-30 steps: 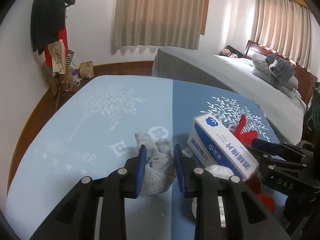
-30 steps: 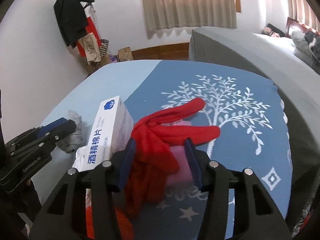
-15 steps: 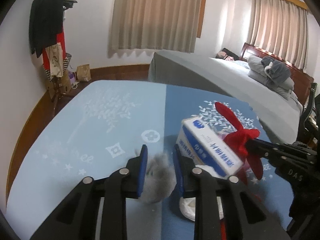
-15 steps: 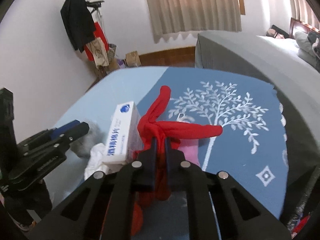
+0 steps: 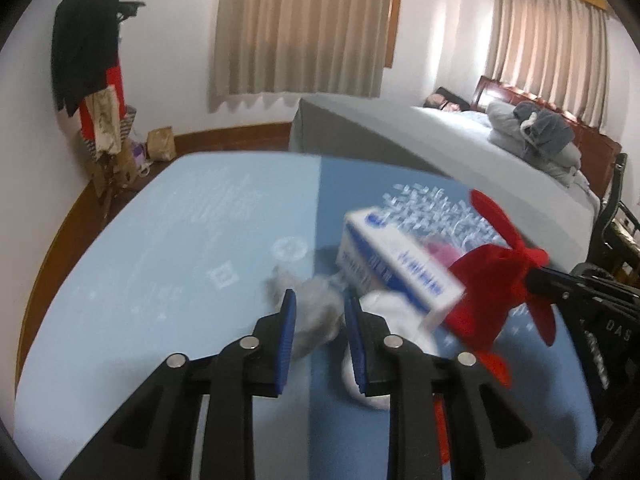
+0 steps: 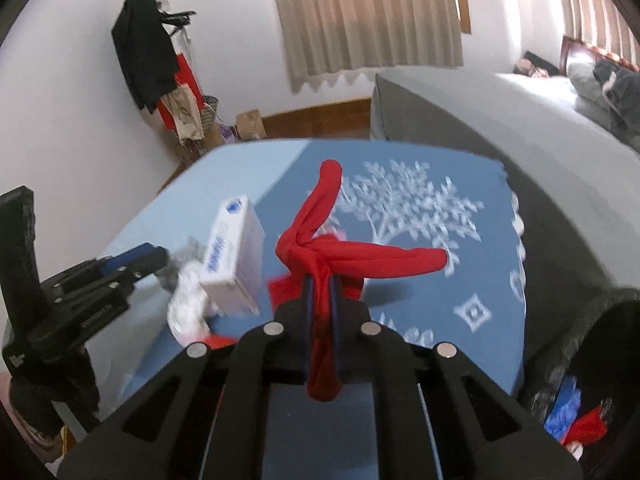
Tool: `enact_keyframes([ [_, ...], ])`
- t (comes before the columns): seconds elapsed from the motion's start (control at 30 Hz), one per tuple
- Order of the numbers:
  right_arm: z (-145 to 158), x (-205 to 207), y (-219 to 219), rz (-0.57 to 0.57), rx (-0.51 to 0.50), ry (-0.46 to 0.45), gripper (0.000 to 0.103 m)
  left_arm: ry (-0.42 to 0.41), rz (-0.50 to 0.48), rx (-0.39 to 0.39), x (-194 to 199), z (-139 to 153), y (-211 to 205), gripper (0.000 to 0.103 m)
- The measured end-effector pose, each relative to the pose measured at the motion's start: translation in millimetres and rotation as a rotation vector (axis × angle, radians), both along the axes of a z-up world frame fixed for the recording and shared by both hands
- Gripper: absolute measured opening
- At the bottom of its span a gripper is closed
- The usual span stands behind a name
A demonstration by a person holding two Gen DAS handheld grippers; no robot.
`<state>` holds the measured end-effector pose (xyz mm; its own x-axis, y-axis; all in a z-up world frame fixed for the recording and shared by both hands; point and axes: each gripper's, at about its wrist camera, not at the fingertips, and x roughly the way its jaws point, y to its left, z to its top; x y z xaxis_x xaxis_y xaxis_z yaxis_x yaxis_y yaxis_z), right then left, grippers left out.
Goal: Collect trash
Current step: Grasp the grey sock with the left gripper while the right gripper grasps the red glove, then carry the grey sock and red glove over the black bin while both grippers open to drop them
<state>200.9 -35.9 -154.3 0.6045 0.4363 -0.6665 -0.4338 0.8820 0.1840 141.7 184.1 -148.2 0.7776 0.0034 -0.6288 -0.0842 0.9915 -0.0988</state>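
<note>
From the left wrist camera, the left gripper (image 5: 319, 312) has its jaws clamped on a gray sock (image 5: 316, 320), which bulges between the blue pads above the blue patterned counter (image 5: 160, 248). Just to the right a white and blue box (image 5: 396, 264) sits tilted, with a white wad (image 5: 384, 320) under its near end. Farther right the right gripper (image 5: 532, 276) reaches in, its tips buried in a red cloth (image 5: 496, 280). A gray bed (image 5: 440, 148) stands behind the counter.

From the right wrist camera, the right gripper (image 6: 320, 292) has its jaws closed tight on the red cloth (image 6: 320, 248), whose two ends stick out up and to the right, clear of the counter (image 6: 460, 288). The box (image 6: 236, 256) stands just left of it, with the white wad (image 6: 188, 304) at its foot. The left gripper (image 6: 160, 256) comes in from the left with the gray sock (image 6: 176, 268) at its tips. A coat rack (image 6: 148, 52) stands by the far wall.
</note>
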Motion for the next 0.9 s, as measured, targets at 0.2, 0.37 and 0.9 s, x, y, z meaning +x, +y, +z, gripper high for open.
enact_keyframes([
  [0.2,-15.7,-7.2,-5.6,-0.004,-0.014,0.035,0.008,0.034,0.030,-0.006,-10.8,-10.7,12.2,0.034],
  [0.37,-15.4,-6.1,-8.2,-0.010,-0.015,0.037,0.008,0.022,0.025,-0.010,-7.3,-8.0,13.2,0.054],
  [0.9,-9.2,-2.7,-11.7,-0.013,0.000,0.028,0.008,0.109,-0.016,-0.100,38.0,-23.9,16.9,0.041],
])
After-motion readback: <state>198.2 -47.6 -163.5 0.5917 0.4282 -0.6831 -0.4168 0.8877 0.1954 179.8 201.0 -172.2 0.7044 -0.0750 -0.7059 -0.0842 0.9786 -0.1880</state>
